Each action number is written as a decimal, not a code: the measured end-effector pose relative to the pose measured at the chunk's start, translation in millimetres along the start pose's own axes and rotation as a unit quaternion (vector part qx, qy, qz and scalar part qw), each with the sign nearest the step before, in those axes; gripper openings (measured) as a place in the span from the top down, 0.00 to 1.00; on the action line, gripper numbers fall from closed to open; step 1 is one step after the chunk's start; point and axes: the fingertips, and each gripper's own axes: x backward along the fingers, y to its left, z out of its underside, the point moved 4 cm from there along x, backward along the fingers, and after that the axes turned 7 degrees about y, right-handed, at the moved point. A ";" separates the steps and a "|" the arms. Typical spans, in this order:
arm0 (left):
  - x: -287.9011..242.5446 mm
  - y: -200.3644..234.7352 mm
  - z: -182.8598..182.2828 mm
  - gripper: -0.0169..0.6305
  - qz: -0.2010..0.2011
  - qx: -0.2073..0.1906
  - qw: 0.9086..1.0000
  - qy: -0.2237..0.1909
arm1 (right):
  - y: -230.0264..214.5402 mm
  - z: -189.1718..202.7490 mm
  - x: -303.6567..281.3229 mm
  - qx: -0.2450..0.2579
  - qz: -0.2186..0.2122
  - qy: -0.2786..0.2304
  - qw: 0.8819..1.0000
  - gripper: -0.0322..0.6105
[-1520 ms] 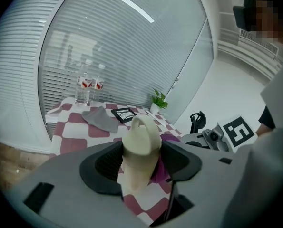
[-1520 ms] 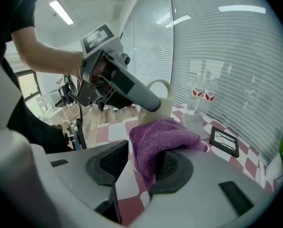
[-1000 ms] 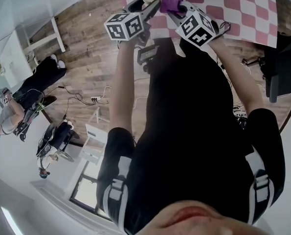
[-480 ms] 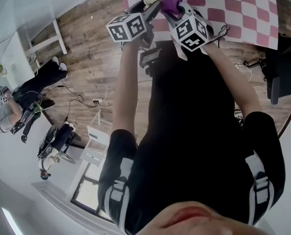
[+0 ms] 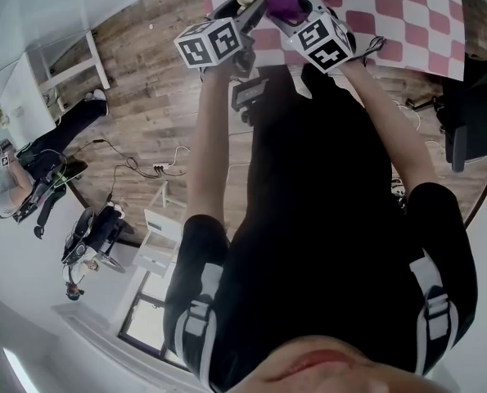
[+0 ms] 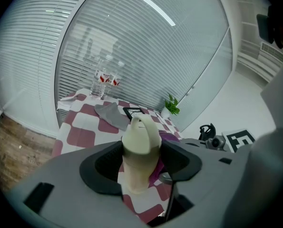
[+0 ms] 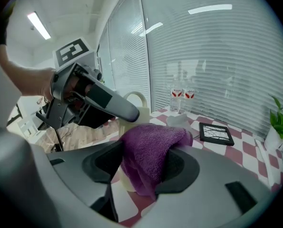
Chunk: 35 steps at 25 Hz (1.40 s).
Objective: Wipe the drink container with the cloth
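Near the table [image 6: 82,137] edge, our left gripper [image 6: 141,161] clamps the drink container [image 6: 140,141]; our right gripper [image 7: 148,169], jaws just opening, straddles the purple cloth [image 7: 151,151].

The left gripper [image 6: 141,167] has its jaws closed on the cream drink container [image 6: 140,144]. The container's sides meet both dark pads, and its handled top rises above them. A purple cloth [image 6: 170,137] shows just behind the container, toward the right jaw. Ahead of the gripper lies a red-and-white checked table [image 6: 82,137]. On it are a grey rag [image 6: 112,115], a black frame [image 6: 133,111] just beyond the container, water bottles [image 6: 103,79] far ahead to the left, and a small plant [image 6: 171,106] ahead to the right.
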 end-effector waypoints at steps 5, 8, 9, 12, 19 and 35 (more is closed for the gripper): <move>0.4 2.1 -0.2 0.55 -0.001 -0.001 1.000 0.000 | -4.1 1.5 -5.5 -0.028 -0.052 -0.012 0.998 0.54; 0.2 1.4 0.1 0.55 -0.002 -0.004 1.000 0.004 | -1.3 0.4 -8.6 -0.026 -0.078 -0.014 0.997 0.54; -0.2 1.2 -0.4 0.55 -0.004 -0.004 1.000 0.004 | -0.9 -0.6 -9.2 -0.023 -0.079 -0.015 0.996 0.54; -1.6 1.6 -1.6 0.55 -0.006 0.004 1.000 0.006 | 0.1 -5.4 -7.5 -0.004 -0.058 -0.017 0.998 0.55; -2.2 3.9 -2.3 0.55 -0.014 0.014 1.000 0.008 | 5.5 -7.2 -8.1 -0.012 -0.015 -0.021 1.000 0.56; -8.0 12.9 -4.5 0.55 -0.028 0.061 0.998 0.003 | 14.8 60.0 -39.7 0.016 0.003 0.058 0.998 0.54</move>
